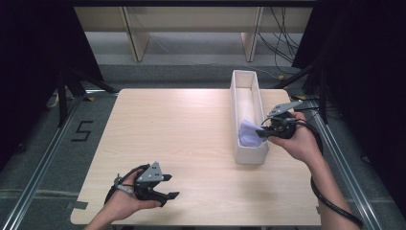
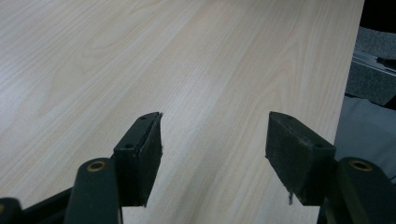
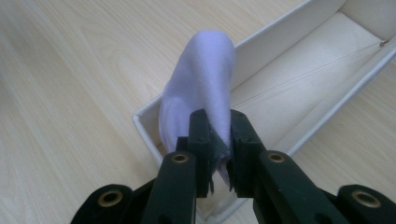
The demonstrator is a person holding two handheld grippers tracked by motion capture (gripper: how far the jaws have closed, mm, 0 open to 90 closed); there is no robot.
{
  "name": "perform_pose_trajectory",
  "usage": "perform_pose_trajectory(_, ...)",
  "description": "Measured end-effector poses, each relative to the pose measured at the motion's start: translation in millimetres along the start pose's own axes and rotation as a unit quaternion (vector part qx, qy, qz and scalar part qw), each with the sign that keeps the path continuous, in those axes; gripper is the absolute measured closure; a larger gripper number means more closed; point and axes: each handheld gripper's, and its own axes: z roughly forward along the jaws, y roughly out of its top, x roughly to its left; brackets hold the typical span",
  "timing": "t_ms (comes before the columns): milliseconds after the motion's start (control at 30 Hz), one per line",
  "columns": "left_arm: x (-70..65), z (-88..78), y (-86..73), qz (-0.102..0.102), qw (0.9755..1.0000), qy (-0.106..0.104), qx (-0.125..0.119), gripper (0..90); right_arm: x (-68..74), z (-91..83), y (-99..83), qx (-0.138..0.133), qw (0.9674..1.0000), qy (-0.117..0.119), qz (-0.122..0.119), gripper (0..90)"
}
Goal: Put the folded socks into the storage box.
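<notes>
A pale lilac cloth (image 3: 201, 79), folded or rolled, hangs over the near end of a long white box (image 3: 299, 88). My right gripper (image 3: 218, 122) is shut on the cloth's lower edge, its pads pinching the fabric. In the high view the cloth (image 1: 249, 132) lies inside the box (image 1: 248, 154) at its near end, with the right gripper (image 1: 262, 132) reaching in from the right. My left gripper (image 1: 168, 187) rests in a hand near the table's front left, its jaws wide apart. Bare wood shows between the left gripper (image 2: 214, 135) pads.
The light wooden table (image 1: 182, 124) carries the box along its right side. Its right edge shows in the left gripper view, with grey floor beyond. Dark curtains stand on both sides, and cables trail on the floor behind.
</notes>
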Motion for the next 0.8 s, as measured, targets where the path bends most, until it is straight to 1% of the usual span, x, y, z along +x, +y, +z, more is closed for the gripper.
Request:
perform_pose_trajectory(33,0.3,0.0,0.1,0.002,1.0000,0.001,0.001,35.7,0.2,0.9,-0.3,-0.001,1.0000,0.002,0.001,81.5)
perform_pose_trajectory(67,-0.1,0.3,0.1,-0.001,1.0000,-0.001,0.000,35.7,-0.2,1.4,-0.5,-0.002,1.0000,0.001,0.000,81.6)
perform_pose_trajectory(100,-0.2,0.5,0.1,-0.001,1.0000,-0.001,0.000,35.7,-0.2,0.3,-0.3,0.007,0.9999,0.006,0.005,81.5)
perform_pose_trajectory(133,-0.3,0.7,-0.1,0.000,1.0000,-0.001,0.000,35.7,-0.9,1.4,-1.0,0.006,1.0000,0.005,0.000,81.5)
perform_pose_trajectory(167,-0.1,0.7,-0.1,0.000,1.0000,0.000,0.001,35.7,0.0,1.2,-1.0,0.010,0.9999,0.006,0.008,81.5)
perform_pose_trajectory(200,0.1,0.5,0.0,0.002,1.0000,0.001,0.003,35.7,-0.9,3.5,-2.0,0.001,1.0000,0.001,-0.001,81.5)
perform_pose_trajectory(267,0.2,0.7,0.2,0.003,1.0000,0.000,0.005,35.7,-1.5,4.0,-2.6,0.006,1.0000,0.002,-0.002,81.5)
perform_pose_trajectory(300,0.0,0.9,0.3,0.004,1.0000,0.000,0.004,35.7,-1.6,4.3,-3.0,0.008,1.0000,0.004,0.000,81.5)
perform_pose_trajectory(333,-0.1,1.0,0.3,0.004,1.0000,-0.001,0.004,35.7,-0.2,4.5,-3.7,0.012,0.9998,0.005,0.012,81.5)
perform_pose_trajectory(367,-0.3,1.1,0.3,0.003,1.0000,-0.001,0.004,35.7,-2.3,5.3,-3.9,0.010,0.9999,0.006,0.002,81.5)
perform_pose_trajectory(400,-0.6,1.6,0.2,0.001,1.0000,-0.003,0.001,35.7,-3.0,5.8,-4.2,0.009,0.9999,0.007,0.000,81.5)
perform_pose_trajectory(433,-0.7,1.6,0.2,0.001,1.0000,-0.002,0.001,35.7,-1.9,5.8,-4.5,0.011,0.9999,0.006,0.009,81.5)
perform_pose_trajectory(467,-0.7,1.6,0.3,0.001,1.0000,-0.003,0.002,35.6,-2.2,8.0,-5.7,0.004,1.0000,0.002,0.004,81.5)
perform_pose_trajectory(500,-0.8,1.5,0.3,0.001,1.0000,-0.003,0.002,35.7,-2.4,8.2,-6.0,0.006,1.0000,0.002,0.004,81.6)
perform_pose_trajectory(533,-0.8,1.6,0.4,0.001,1.0000,-0.003,0.002,35.7,-1.6,7.9,-6.1,0.018,0.9998,0.009,0.009,81.6)
perform_pose_trajectory(567,-0.8,1.6,0.5,0.001,1.0000,-0.002,0.002,35.7,-0.6,8.1,-6.4,0.023,0.9996,0.004,0.017,81.6)
perform_pose_trajectory(600,-0.7,1.8,0.6,0.001,1.0000,-0.002,0.002,35.7,-0.4,8.1,-6.1,0.025,0.9995,0.006,0.018,81.6)
perform_pose_trajectory(633,-0.6,1.9,0.8,0.002,1.0000,-0.002,0.002,35.6,-1.7,10.2,-6.5,0.014,0.9999,0.000,0.004,81.7)
perform_pose_trajectory(667,-0.2,1.8,1.2,0.005,1.0000,-0.001,0.004,35.7,-1.3,10.0,-6.4,0.020,0.9997,0.003,0.011,81.7)
perform_pose_trajectory(700,-1.0,2.3,1.6,0.001,1.0000,-0.004,0.002,35.7,0.0,10.3,-6.3,0.021,0.9997,0.003,0.013,81.8)
perform_pose_trajectory(733,-1.2,2.4,1.7,0.002,1.0000,-0.003,0.002,35.7,-0.9,10.4,-5.6,0.025,0.9996,0.006,0.009,81.8)
perform_pose_trajectory(767,-1.5,2.6,1.9,0.002,1.0000,-0.004,0.002,35.7,0.3,10.2,-5.4,0.027,0.9995,0.006,0.015,81.8)
perform_pose_trajectory(800,-1.5,2.6,2.0,0.002,1.0000,-0.004,0.002,35.6,-0.4,11.2,-5.4,0.027,0.9996,0.004,0.009,81.9)
